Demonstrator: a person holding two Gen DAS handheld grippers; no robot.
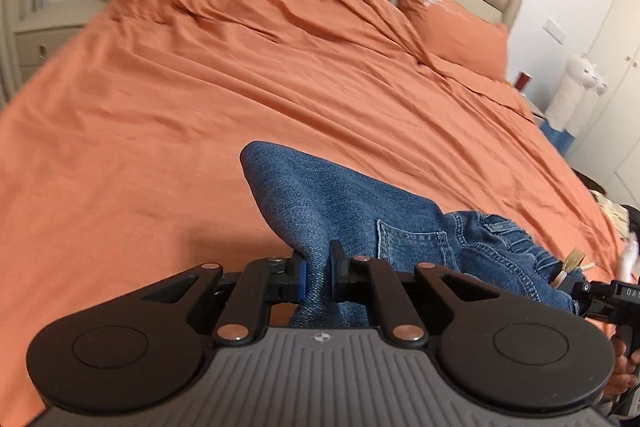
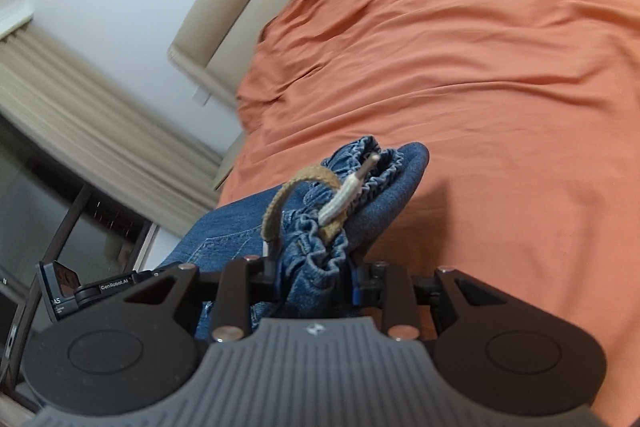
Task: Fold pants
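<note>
Carrying the blue denim pants (image 1: 352, 223) above the wide orange bedsheet (image 1: 180, 115) looks like the step in hand: both claws hold the garment up off the sheet, near its foot end and well away from the orange pillow (image 1: 452, 27). On the left, the left gripper (image 1: 318, 277) is clamped on a bunched fold of plain denim, which rises in a peak just ahead of its fingers, the back pocket lying to the right of it. Further right, the right gripper (image 2: 312, 277) is pinched on the gathered elastic waistband, the tan and white drawstring (image 2: 316, 195) looping just above. Next, I judge, the pants need lowering flat onto the sheet, both grips kept level so the fold lands even.
</note>
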